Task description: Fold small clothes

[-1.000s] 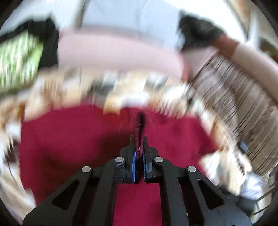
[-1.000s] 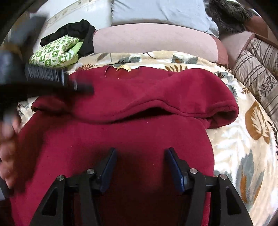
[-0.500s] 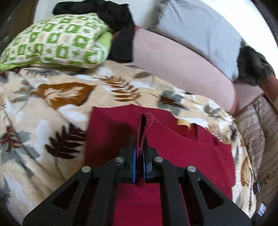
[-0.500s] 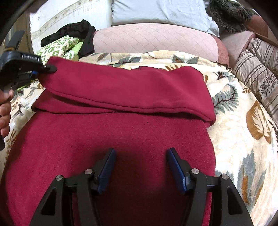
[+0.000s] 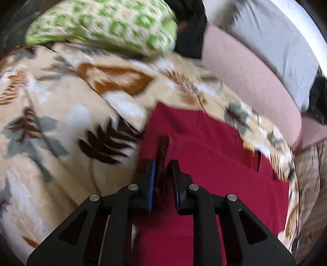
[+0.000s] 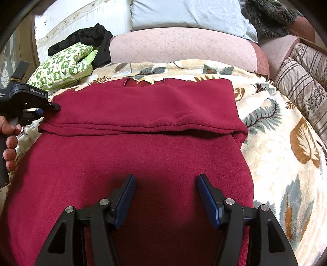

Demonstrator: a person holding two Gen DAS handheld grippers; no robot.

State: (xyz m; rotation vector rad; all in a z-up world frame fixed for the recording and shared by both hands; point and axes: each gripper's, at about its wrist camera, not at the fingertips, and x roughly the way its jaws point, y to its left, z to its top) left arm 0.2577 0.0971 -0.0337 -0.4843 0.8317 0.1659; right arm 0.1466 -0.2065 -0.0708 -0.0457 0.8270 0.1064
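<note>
A red sweater (image 6: 143,155) lies spread on a leaf-print blanket (image 6: 286,147), its far part folded toward the camera so that a doubled band runs across it; a yellow label (image 6: 145,80) shows at the collar on the far edge. The left gripper (image 5: 163,163) sits at the left end of that fold, its jaws opening, with a raised ridge of red cloth between them; the view is blurred, so I cannot tell whether the pads touch it. In the right view a hand (image 6: 9,141) holds this gripper by its handle. The right gripper (image 6: 165,184) hovers low over the near part of the sweater, its jaws well apart, nothing between them. Beyond the blanket lie a green-patterned pillow (image 6: 63,65), a black garment (image 6: 92,41), a pink bolster (image 6: 179,47) and a grey pillow (image 6: 188,14)
</note>
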